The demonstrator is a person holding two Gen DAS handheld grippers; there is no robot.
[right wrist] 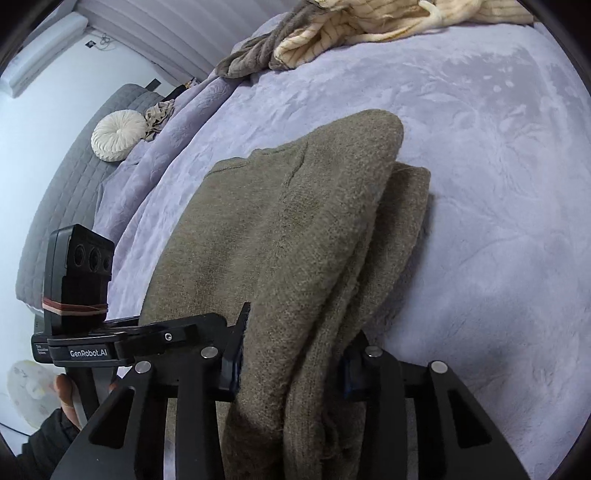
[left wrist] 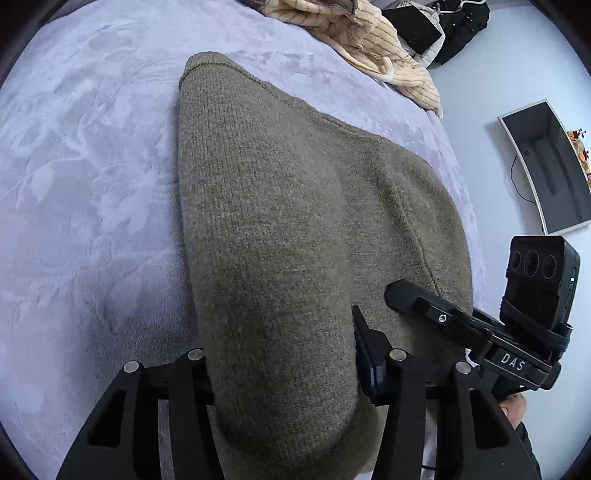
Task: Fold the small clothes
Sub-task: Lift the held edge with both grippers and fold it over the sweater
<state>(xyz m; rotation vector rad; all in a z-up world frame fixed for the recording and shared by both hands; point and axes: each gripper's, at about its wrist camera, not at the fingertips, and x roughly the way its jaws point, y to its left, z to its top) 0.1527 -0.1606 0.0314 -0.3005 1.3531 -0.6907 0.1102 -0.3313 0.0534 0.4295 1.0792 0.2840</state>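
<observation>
Both tongs bite down: left gripper (left wrist: 280, 373) pinches a thick fold of the olive knit sweater (left wrist: 295, 206), right gripper (right wrist: 291, 354) clamps its doubled layers (right wrist: 295, 229). Beyond them the sweater lies on the lavender blanket (right wrist: 480, 184), with a cream striped garment (left wrist: 373, 44) past its far edge.

Right gripper (right wrist: 291, 365): jaws closing on several bunched layers of the olive knit garment (right wrist: 288, 229), which is lying folded across the lavender blanket (right wrist: 498, 184). Left gripper (right wrist: 122, 338): touching the garment's left edge. Cream striped clothing (right wrist: 332, 33) is sitting at the blanket's far edge; white round cushion (right wrist: 118, 136) is resting at its left edge.
</observation>
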